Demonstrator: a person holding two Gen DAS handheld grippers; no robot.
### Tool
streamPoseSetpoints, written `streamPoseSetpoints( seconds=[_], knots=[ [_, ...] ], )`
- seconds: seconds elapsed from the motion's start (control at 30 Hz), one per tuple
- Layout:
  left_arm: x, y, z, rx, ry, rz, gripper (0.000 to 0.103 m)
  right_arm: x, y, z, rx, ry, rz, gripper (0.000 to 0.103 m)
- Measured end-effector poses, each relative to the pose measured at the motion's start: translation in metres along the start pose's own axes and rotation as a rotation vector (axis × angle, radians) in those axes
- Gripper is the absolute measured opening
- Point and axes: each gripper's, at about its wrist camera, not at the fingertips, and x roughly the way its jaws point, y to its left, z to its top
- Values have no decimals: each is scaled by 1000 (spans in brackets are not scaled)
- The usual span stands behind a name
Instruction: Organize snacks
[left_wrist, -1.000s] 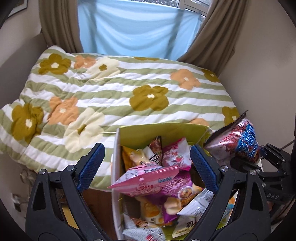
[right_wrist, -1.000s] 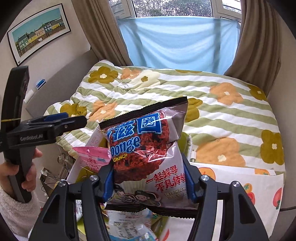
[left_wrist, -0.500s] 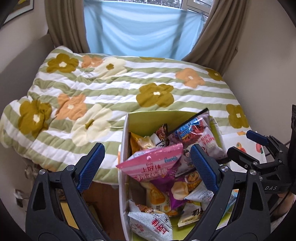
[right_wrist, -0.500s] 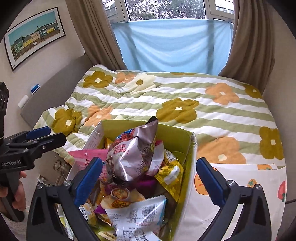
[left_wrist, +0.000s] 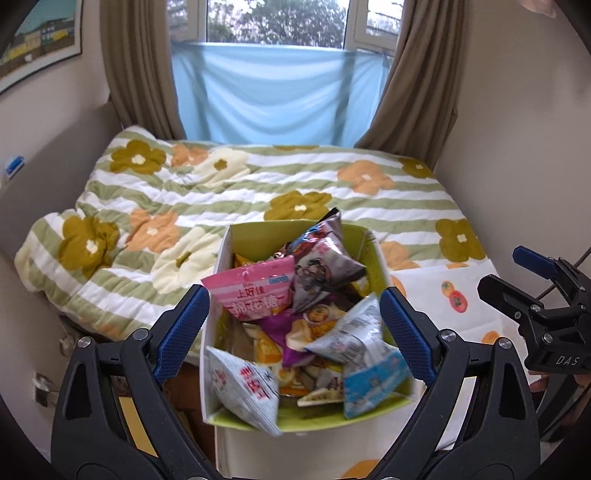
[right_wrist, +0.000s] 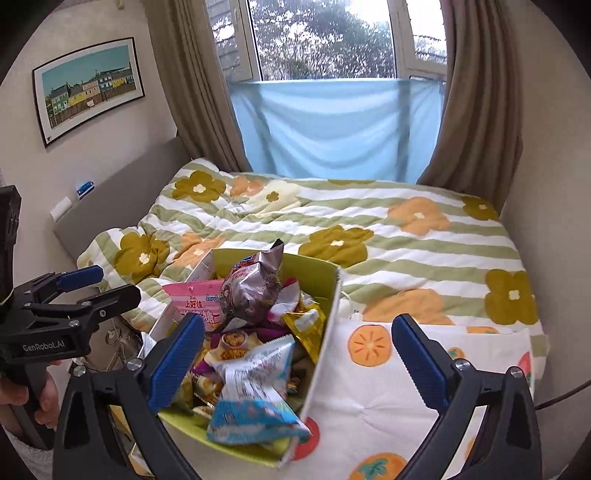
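A box (left_wrist: 221, 266) with white outside and green inside is heaped with several snack packets. On top of the heap lies a silver and red crunch bag (left_wrist: 325, 258), beside a pink marshmallow bag (left_wrist: 258, 291). My left gripper (left_wrist: 293, 325) hangs open above the box's near end, with nothing between its blue pads. The right wrist view shows the same box (right_wrist: 327, 314), with the crunch bag (right_wrist: 251, 291) at its far end. My right gripper (right_wrist: 297, 343) is wide open and empty, over the box's right wall. Each gripper appears in the other's view: right gripper (left_wrist: 506, 271), left gripper (right_wrist: 114, 283).
The box stands on a white cloth with orange fruit prints (right_wrist: 406, 376) at the foot of a bed with a striped flower quilt (left_wrist: 221, 192). A wall rises close on the right. A person's hand (right_wrist: 44, 398) holds the left gripper's handle.
My right gripper opened and let go of the crunch bag, which now lies on the heap in the box. Both grippers pulled back and up from the box.
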Motion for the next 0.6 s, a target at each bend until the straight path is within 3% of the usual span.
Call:
streamPoseSetpoints(
  seconds=[0.17, 0.2, 0.3, 0.6],
  knots=[
    [-52, -38, -33, 14, -90, -11, 97, -57, -12, -22, -11, -61, -60, 101],
    [-62, -45, -40, 15, -113, -4, 103, -67, -14, -27, -8, -72, -73, 101],
    [-89, -64, -64, 21, -176, 30, 103, -98, -22, -48, -2, -105, -97, 101],
    [-129, -87, -121, 0, -202, 46, 103, -147, -36, -104, 18, -138, -202, 101]
  ],
)
